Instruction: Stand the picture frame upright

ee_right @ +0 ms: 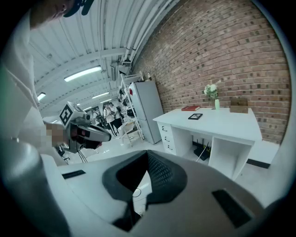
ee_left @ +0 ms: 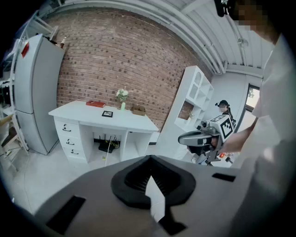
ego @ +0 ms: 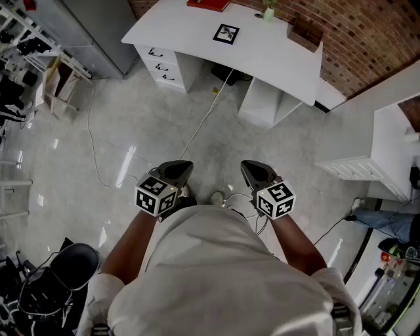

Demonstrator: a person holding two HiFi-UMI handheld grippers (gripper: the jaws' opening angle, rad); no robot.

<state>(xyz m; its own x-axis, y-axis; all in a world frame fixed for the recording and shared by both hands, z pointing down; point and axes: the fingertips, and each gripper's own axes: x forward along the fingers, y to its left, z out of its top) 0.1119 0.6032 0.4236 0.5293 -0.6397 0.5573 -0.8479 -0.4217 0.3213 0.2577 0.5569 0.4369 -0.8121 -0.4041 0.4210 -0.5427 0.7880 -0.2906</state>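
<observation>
The picture frame (ego: 226, 33), too small to read, is lying flat on the white desk (ego: 275, 56) by the brick wall (ego: 367, 39). The left gripper (ego: 184, 166) and right gripper (ego: 248, 166) are hovering pressed together, empty.

No readable text is showing anywhere. Cubes on the left claw (ego: 177, 169) and right claw (ego: 252, 169) are carrying only black-and-white square marker patterns, not letters or digits. Red book (ego: 208, 4) and picture frame (ego: 226, 33) on the bench (ego: 275, 56) are showing print too small to read.
</observation>
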